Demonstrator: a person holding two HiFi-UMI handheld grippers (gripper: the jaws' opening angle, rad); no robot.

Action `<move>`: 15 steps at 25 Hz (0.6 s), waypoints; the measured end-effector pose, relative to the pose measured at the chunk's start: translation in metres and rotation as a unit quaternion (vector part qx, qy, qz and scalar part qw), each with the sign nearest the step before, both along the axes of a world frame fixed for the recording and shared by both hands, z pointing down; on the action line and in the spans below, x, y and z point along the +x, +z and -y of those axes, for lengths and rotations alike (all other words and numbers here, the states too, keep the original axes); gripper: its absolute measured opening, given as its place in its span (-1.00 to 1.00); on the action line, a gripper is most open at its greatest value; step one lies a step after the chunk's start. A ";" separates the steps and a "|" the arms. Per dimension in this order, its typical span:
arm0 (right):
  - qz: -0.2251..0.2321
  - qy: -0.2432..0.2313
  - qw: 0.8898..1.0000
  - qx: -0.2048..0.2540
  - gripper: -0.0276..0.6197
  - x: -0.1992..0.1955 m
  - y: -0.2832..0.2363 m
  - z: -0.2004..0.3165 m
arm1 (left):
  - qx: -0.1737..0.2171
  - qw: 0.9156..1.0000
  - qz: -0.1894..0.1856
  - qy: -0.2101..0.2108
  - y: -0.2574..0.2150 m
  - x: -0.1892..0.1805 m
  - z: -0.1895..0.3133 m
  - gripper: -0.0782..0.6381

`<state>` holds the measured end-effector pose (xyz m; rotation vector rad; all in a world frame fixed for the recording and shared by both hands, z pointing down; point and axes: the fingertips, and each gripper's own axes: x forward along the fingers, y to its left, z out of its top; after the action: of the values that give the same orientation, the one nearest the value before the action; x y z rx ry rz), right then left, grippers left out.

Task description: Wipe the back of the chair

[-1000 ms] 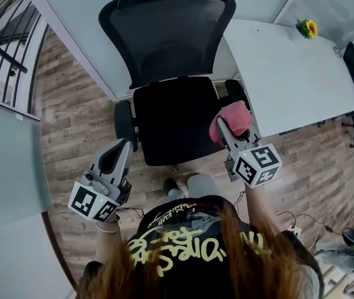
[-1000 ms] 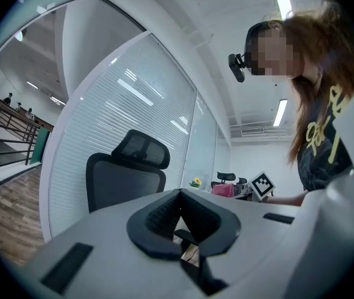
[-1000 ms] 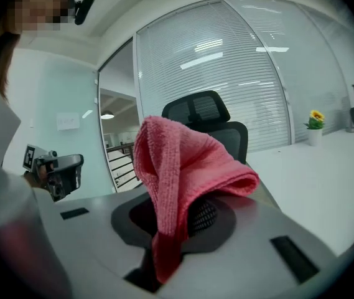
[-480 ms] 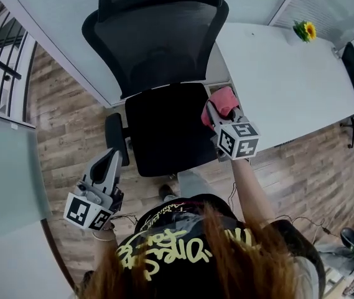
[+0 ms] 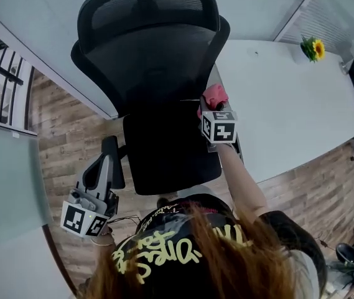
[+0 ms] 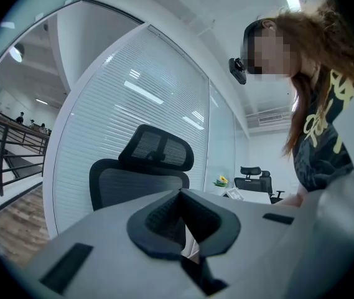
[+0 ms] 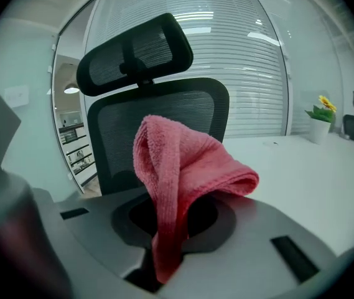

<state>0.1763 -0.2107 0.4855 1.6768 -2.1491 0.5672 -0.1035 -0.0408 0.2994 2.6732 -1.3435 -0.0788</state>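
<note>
Chair back (image 7: 116,139) just behind pink cloth (image 7: 183,167) between right gripper (image 7: 170,232) fingers (image 7: 229,220)

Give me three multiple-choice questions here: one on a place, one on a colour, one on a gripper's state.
1. Where is the yellow flower? A chair seat; B white table; C floor.
2. The cloth's colour? A blue; B white; C pink.
3. The right gripper is: A open, empty; B shut on the cloth; C shut on an armrest.
Answers: 1 B, it stands at the table's far corner. 2 C, pink in both views. 3 B, cloth is pinched between its jaws.
</note>
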 end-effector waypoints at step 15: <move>-0.026 0.038 0.998 -0.044 -0.72 0.029 0.063 0.101 | -0.030 0.997 0.021 -0.070 0.016 0.024 0.045 -0.80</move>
<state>0.2054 -0.3114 0.5481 1.7131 -2.0025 0.6236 -0.0795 -0.0860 0.3152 2.5423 -1.5192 0.0016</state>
